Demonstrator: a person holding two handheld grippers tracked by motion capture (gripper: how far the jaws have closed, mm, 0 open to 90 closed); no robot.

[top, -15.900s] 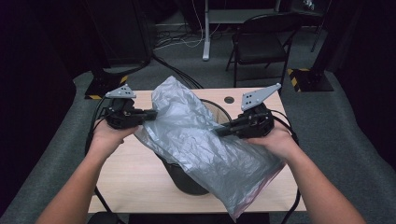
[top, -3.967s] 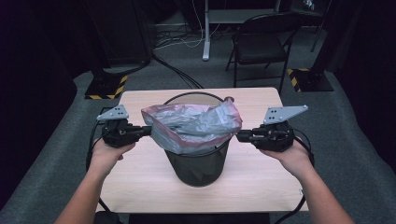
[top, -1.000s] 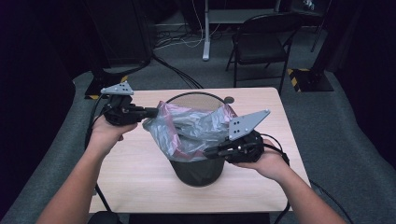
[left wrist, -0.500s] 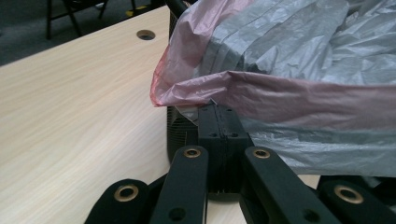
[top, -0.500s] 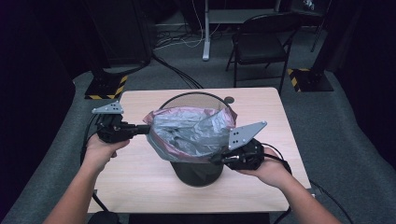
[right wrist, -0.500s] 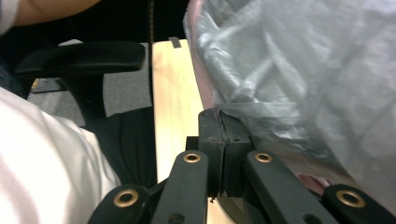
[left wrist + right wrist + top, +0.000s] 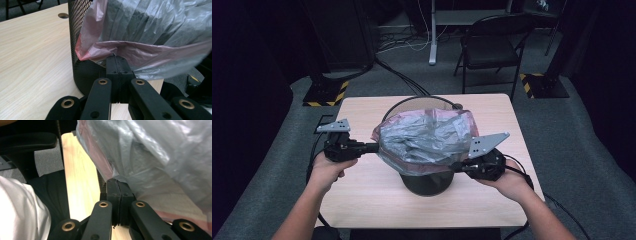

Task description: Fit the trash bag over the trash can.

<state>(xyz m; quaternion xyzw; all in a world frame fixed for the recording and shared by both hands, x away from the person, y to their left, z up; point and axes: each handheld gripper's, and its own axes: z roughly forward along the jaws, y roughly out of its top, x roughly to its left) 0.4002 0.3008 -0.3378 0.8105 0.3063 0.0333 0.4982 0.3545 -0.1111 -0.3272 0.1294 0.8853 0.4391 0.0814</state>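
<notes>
— From the high view, where is the bag sitting relative to the two grippers?

— The bin liner (image 7: 424,140) is lying spread over the mouth of the mesh bin (image 7: 427,181), which is standing mid-table (image 7: 362,200). The left gripper (image 7: 373,147) is pinching its rim on the left side, the right gripper (image 7: 457,167) on the near-right. The stretched hem is running between them, slanting toward the person on the right.

— And the left gripper view?

— Its jaws are pressing together on the liner's pink hem (image 7: 130,52), just outside the bin's wall (image 7: 82,62); the hem is hanging above and clear of the rim there.

— The right gripper view?

— Jaws clamping shut on the liner's edge (image 7: 113,176), the plastic billowing up and away to the right. Judging by this, both hems need pulling outward and down over the rim; the right hand is nearer the near edge.
</notes>
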